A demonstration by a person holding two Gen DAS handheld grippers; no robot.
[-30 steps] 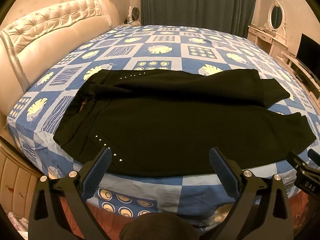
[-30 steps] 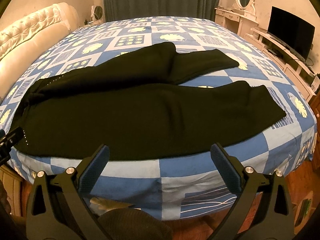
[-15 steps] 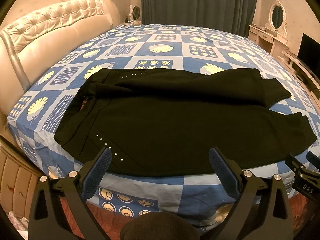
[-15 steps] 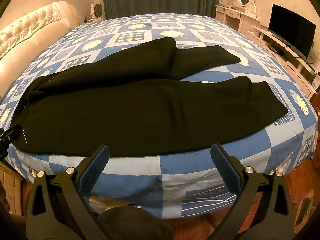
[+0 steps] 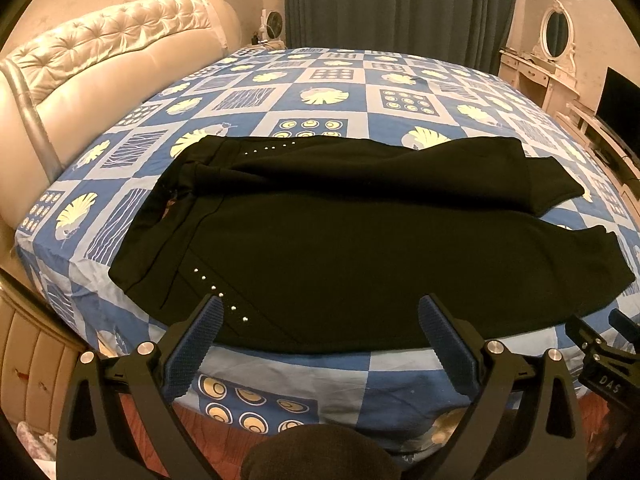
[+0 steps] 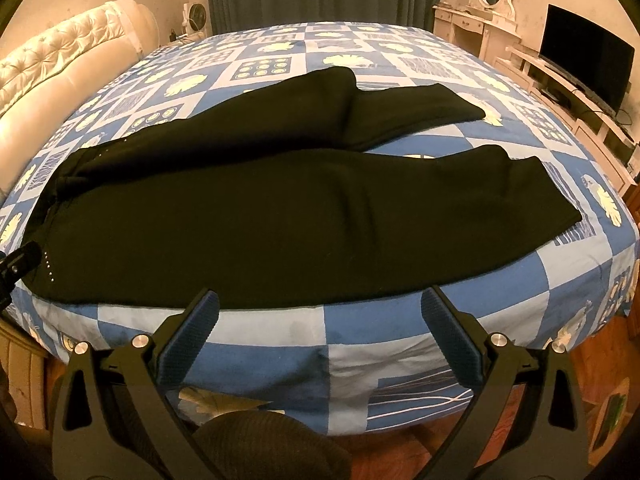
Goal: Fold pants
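Note:
Black pants [image 5: 352,240] lie spread across the near part of the bed, waistband at the left, both legs running to the right. A row of small shiny studs [image 5: 218,294] marks the near hip. My left gripper [image 5: 320,312] hangs open just short of the pants' near edge by the hip, holding nothing. In the right wrist view the same pants [image 6: 260,208] fill the middle, the far leg bent over itself, the near leg's cuff [image 6: 548,200] at the right. My right gripper [image 6: 320,306] is open at the near edge of the near leg.
The bed [image 5: 340,88] wears a blue and white patterned sheet. A tufted cream headboard [image 5: 100,68] rises on the left. A dressing table with an oval mirror [image 6: 492,0] and a TV [image 6: 588,56] stand at the right. Dark curtains [image 5: 400,4] hang behind. Wooden floor [image 6: 600,380] shows below.
Both grippers have crept slightly closer to the bed and pants; the views shift a little downward. The pants have not moved and the jaws stay open.

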